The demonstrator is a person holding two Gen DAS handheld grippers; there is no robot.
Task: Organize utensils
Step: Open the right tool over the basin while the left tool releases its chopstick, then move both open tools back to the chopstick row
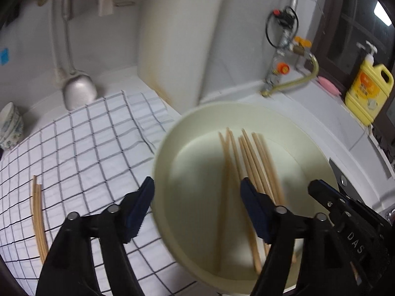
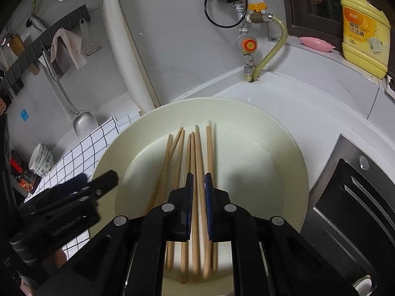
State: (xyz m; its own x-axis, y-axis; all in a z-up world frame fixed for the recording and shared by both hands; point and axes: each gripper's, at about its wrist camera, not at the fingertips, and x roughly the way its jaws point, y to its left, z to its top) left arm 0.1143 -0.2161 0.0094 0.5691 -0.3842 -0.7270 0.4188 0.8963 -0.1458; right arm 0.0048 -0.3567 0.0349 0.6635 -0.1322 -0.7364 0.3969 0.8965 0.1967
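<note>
A cream basin (image 1: 158, 162) (image 2: 284, 135) holds several wooden chopsticks (image 1: 249, 155) (image 2: 177, 153) lying side by side. Two more chopsticks (image 1: 37, 217) lie on the checked cloth (image 1: 86, 148) (image 2: 81, 157) at the left. My left gripper (image 1: 197, 194) (image 2: 96, 180) is open and straddles the basin's left rim, one finger over the cloth and one over the basin, with nothing gripped. My right gripper (image 2: 198, 180) (image 1: 318, 190) is low over the basin, its jaws almost together. Chopsticks show through the narrow slit between them; I cannot tell whether the pads pinch one.
A metal ladle (image 1: 79, 91) hangs at the back left above stacked bowls (image 1: 9, 125). A white pipe (image 1: 177, 37), a gas valve with hose (image 1: 281, 66), a pink dish (image 1: 328, 85) and a yellow detergent bottle (image 1: 370, 86) line the back. A steel sink (image 2: 350, 197) lies right.
</note>
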